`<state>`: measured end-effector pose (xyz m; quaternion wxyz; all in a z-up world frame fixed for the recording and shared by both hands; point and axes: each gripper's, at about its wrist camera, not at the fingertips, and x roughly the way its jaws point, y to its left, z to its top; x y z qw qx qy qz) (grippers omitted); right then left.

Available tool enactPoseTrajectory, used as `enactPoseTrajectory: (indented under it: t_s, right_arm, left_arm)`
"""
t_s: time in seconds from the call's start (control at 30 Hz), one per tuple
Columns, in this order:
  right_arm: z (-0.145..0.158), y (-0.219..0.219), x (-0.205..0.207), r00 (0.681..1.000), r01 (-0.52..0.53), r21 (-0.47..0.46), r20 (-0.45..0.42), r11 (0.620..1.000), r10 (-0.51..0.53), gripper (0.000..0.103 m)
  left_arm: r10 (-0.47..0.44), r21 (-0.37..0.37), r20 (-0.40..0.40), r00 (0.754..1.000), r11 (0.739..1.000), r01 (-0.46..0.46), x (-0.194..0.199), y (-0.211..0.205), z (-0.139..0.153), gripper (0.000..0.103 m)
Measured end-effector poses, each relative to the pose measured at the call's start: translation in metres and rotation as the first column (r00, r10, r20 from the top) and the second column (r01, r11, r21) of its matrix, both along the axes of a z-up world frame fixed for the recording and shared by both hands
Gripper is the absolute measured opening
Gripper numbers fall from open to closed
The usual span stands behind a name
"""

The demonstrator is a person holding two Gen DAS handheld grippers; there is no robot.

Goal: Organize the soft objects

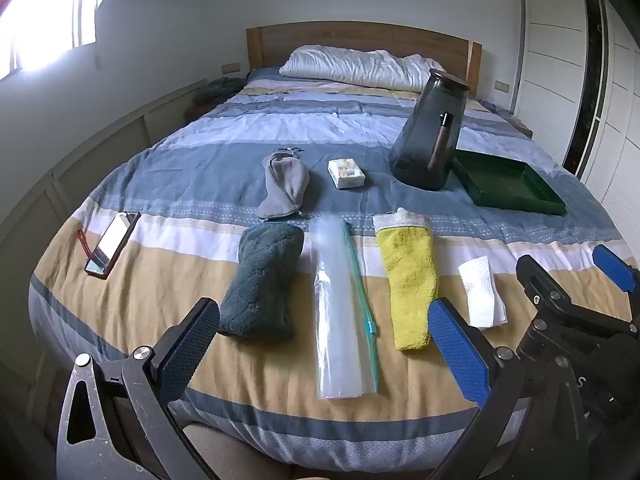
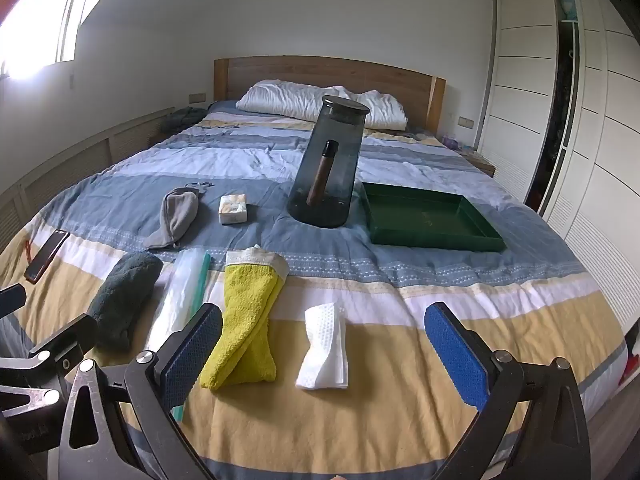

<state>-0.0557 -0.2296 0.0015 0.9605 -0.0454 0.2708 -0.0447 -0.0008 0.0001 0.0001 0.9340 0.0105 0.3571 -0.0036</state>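
Observation:
On the striped bed lie a dark teal fluffy cloth (image 1: 260, 280) (image 2: 124, 300), a clear zip bag (image 1: 342, 308) (image 2: 180, 296), a folded yellow towel (image 1: 408, 276) (image 2: 244, 320), a white paper tissue (image 1: 482, 292) (image 2: 324, 344) and a grey pouch (image 1: 284, 184) (image 2: 176, 216). A green tray (image 1: 508, 186) (image 2: 428, 216) sits at the right. My left gripper (image 1: 324, 352) is open, hovering above the bed's foot before the zip bag. My right gripper (image 2: 324, 356) is open, empty, above the tissue; it also shows in the left wrist view (image 1: 572, 276).
A tilted dark glass jar (image 1: 432, 132) (image 2: 328, 168) with a bottle inside stands beside the tray. A small white box (image 1: 346, 173) (image 2: 233, 209) and a phone (image 1: 112, 244) (image 2: 46, 256) lie on the bed. A pillow (image 1: 352, 66) and headboard are at the far end; wardrobes stand at the right.

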Motion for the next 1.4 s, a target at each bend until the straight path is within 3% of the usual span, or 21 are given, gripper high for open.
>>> enactPoseTrajectory:
  t_s: [1.4]
  right_arm:
    - [0.000,-0.001,-0.001,1.000,0.003,-0.006,0.000,1.000,-0.003,0.103]
  left_arm:
    - [-0.002,-0.004,-0.028,1.000,1.000,0.002,-0.002,0.000,-0.004,0.102]
